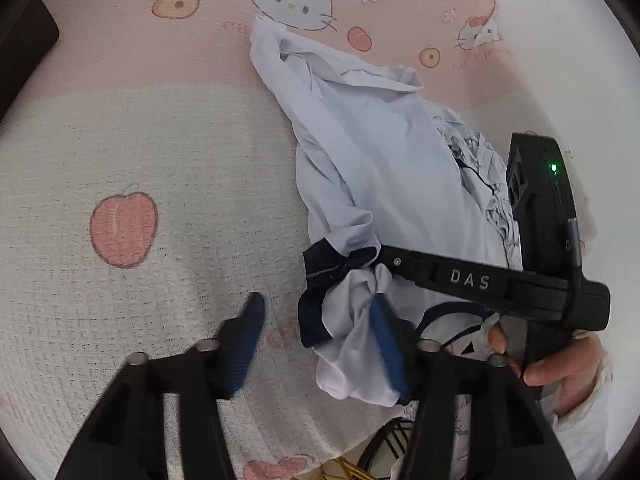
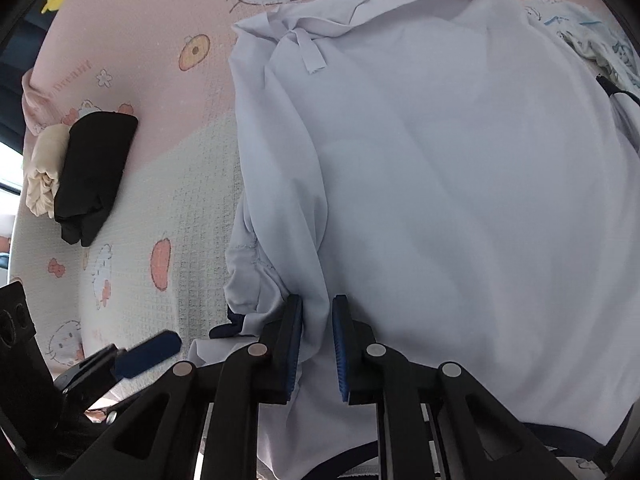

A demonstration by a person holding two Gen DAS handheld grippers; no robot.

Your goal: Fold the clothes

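A: Where does the white shirt (image 1: 384, 184) lie?

B: Crumpled on the cartoon-cat blanket (image 1: 160, 152), collar toward twelve o'clock, navy-trimmed sleeve (image 1: 340, 280) bunched at six.

A: And our grippers?

B: Our right gripper (image 2: 318, 344) has its fingers pinching a fold of shirt cloth near that sleeve. Our left gripper (image 1: 316, 344) has fingers spread, one pad against the sleeve's bunch, gripping nothing.

A: How do we do this well?

B: We judge: close the left on the cuff, then pull both apart, flattening cloth before any crease.

The pale blue shirt (image 1: 376, 168) with navy trim lies crumpled on my bed (image 1: 140, 152), its cuffed sleeve bunched toward me.
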